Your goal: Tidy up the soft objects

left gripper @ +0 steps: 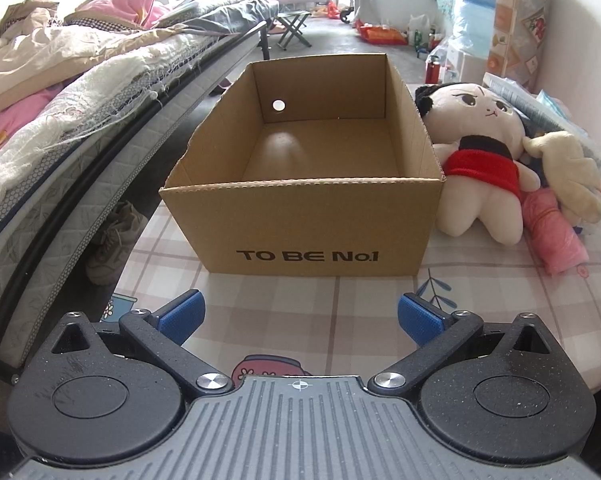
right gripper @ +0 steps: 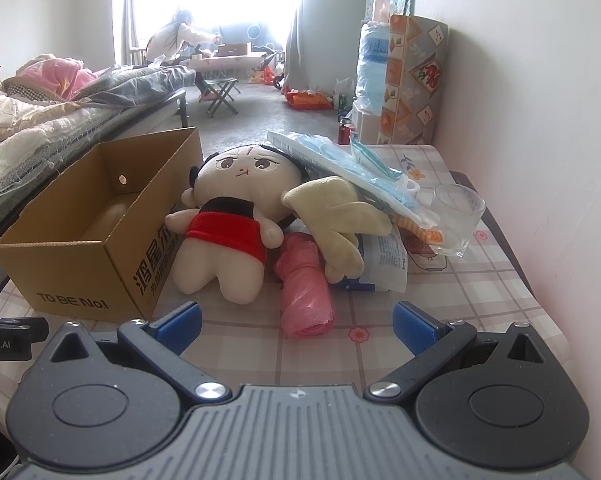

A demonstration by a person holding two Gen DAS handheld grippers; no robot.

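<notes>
- A plush doll [right gripper: 224,236] in a red top lies on the desk [right gripper: 480,300], touching the right side of an empty cardboard box [left gripper: 300,224].
- A beige soft toy [right gripper: 336,216] and pink roll [right gripper: 304,296] lie just beside the doll.
- A clear glass [right gripper: 456,216] stands near the desk's right edge.
- The left gripper [left gripper: 299,316] and right gripper [right gripper: 296,320] both have their fingers spread apart, holding nothing.

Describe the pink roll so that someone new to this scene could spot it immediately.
Find the open cardboard box on the checked tablecloth. Right of it lies a plush doll in red; the pink plastic roll lies beside its legs, crinkly and shiny, unlike the plush toys.
</notes>
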